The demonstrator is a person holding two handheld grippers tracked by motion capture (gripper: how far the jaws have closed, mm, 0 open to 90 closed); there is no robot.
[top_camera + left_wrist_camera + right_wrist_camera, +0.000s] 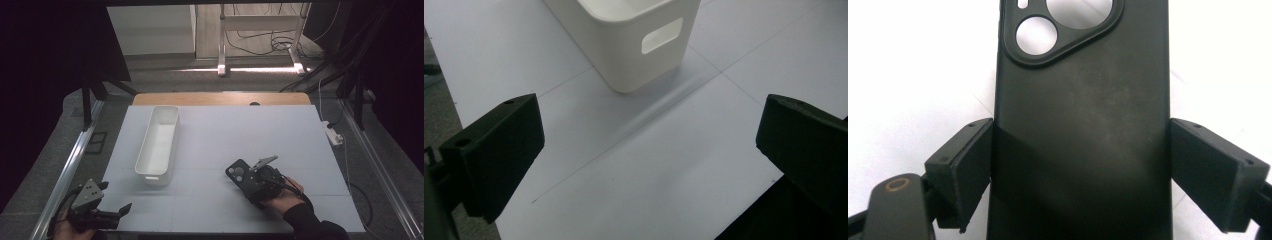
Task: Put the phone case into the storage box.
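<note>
A black phone case (1083, 125) was pinched across its width by the right gripper (254, 180); thin edges risked slipping. The left gripper (107, 212), lower left, was held wide open and empty.

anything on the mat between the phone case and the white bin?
Nothing. In the high view the mat between the phone case and the bin is bare; the right claw grips the case.
</note>
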